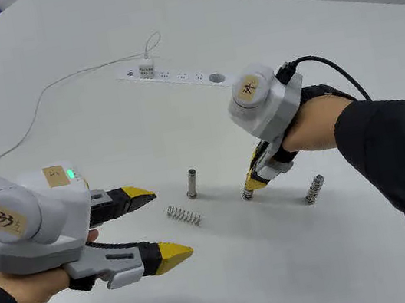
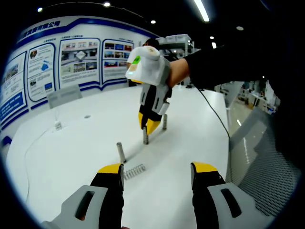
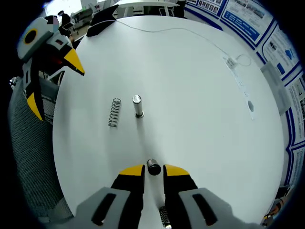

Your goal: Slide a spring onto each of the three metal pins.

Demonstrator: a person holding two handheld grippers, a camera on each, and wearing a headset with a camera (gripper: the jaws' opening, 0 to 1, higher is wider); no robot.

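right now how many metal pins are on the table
3: a bare pin beside the loose spring, a second pin at the tips of the right tongs, and a spring-wrapped pin. None seems hidden.

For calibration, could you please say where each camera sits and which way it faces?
Head view: headset, looking down at the white table; left gripper, right gripper, dark sleeve show.
Left gripper view: on it, facing across toward the right gripper; own open jaws show.
Right gripper view: on it, looking down; own jaws flank a metal pin's top.
Shared: all see the loose metal coil spring beside the bare upright pin.
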